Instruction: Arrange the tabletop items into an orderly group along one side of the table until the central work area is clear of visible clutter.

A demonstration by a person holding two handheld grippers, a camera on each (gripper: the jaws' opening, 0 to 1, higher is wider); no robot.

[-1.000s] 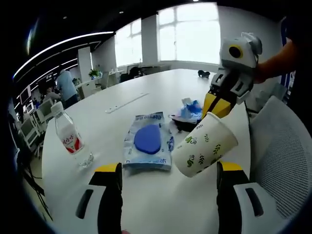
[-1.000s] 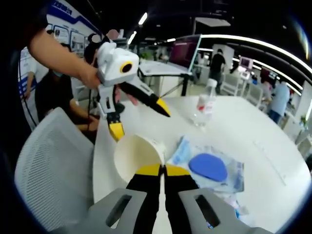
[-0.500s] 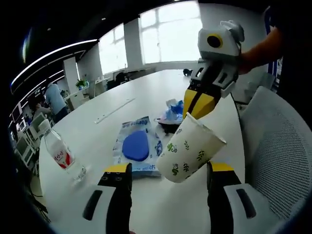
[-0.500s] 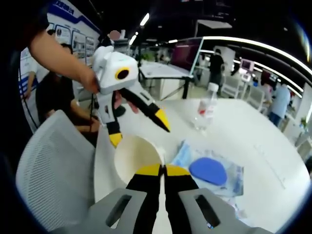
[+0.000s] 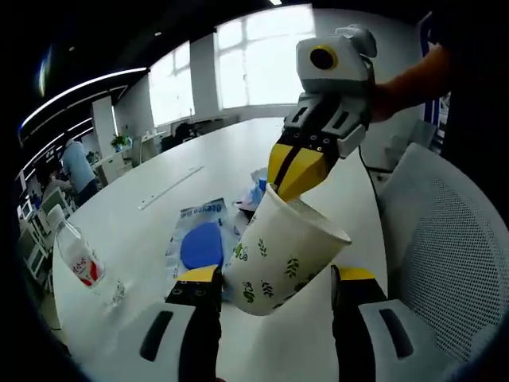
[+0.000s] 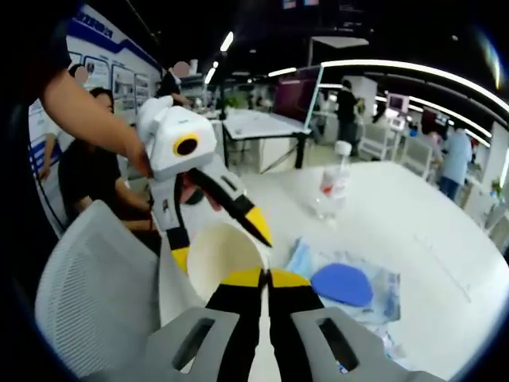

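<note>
Paper cup [image 5: 278, 255]: hanging tilted above the near tabletop [image 5: 159, 207] edge, rim pinched by the right gripper [image 5: 298, 171].
Right fingers: closing together on the cup's rim wall [image 6: 269, 278].
Left gripper [image 6: 219, 239]: hovering around the cup; its fingers [image 5: 197, 288] are standing wide apart, one on each side, gripping nothing.
Progress: little appears done; the blue packet [image 5: 203, 243], water bottle [image 5: 79, 259] and blue wrapper pile [image 5: 258, 187] are lying spread over the middle, waiting to be grouped at one side.
</note>
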